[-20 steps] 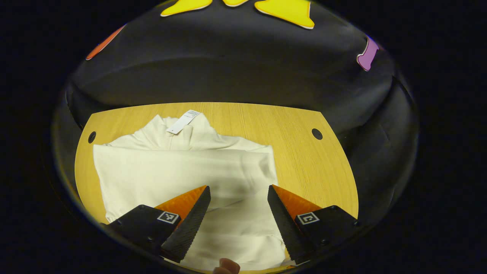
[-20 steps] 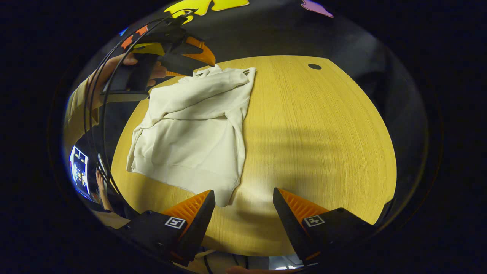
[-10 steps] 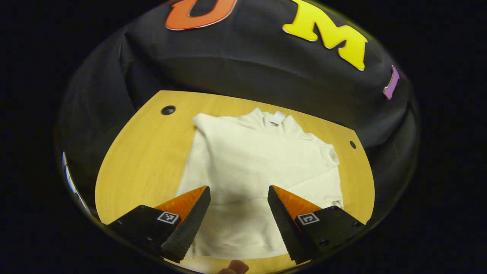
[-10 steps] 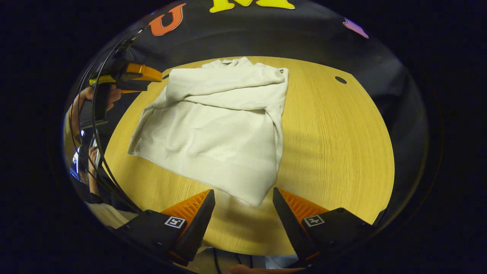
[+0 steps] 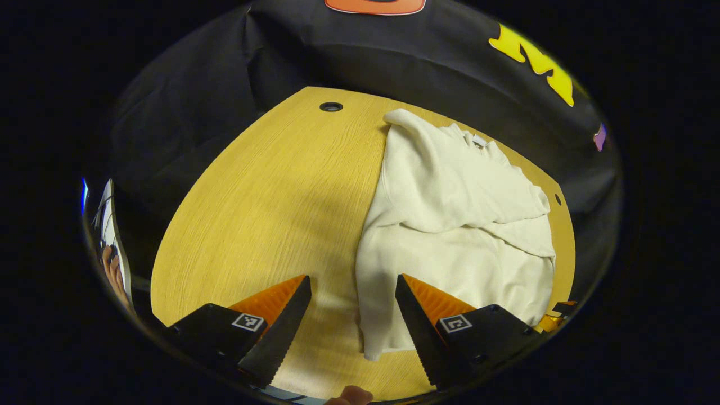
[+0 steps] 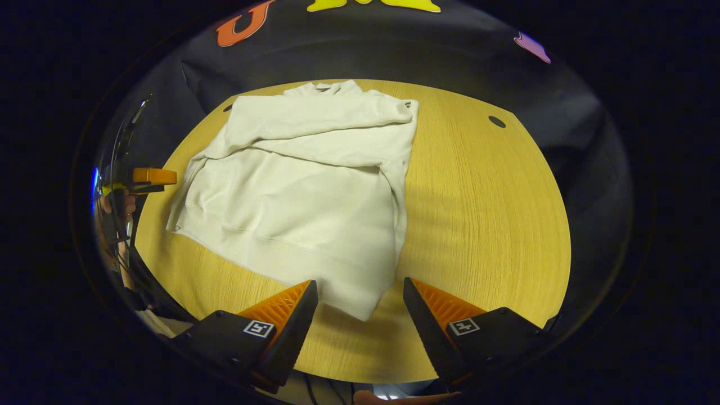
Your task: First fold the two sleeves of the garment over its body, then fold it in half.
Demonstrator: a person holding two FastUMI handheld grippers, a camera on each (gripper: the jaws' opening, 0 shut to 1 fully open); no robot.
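A cream sweatshirt (image 6: 304, 185) lies flat on the wooden table (image 6: 484, 214), both sleeves folded across its chest. In the left gripper view the sweatshirt (image 5: 455, 225) lies to the right, and its near hem corner sits just ahead of my left gripper (image 5: 352, 312), which is open and holds nothing. My right gripper (image 6: 360, 318) is open too, hovering just short of the garment's other near hem corner. The left gripper (image 6: 149, 177) also shows at the far left of the right gripper view, beside the table's edge.
The table (image 5: 264, 214) has round cable holes (image 5: 331, 106) near its back corners (image 6: 496, 121). Black cloth walls close in behind it. Bare wood lies left of the garment in the left gripper view and right of it in the right gripper view.
My left gripper has swung left and back from over the sweatshirt to its near left hem corner. My right gripper has closed in on the near right hem corner. Both stay open.
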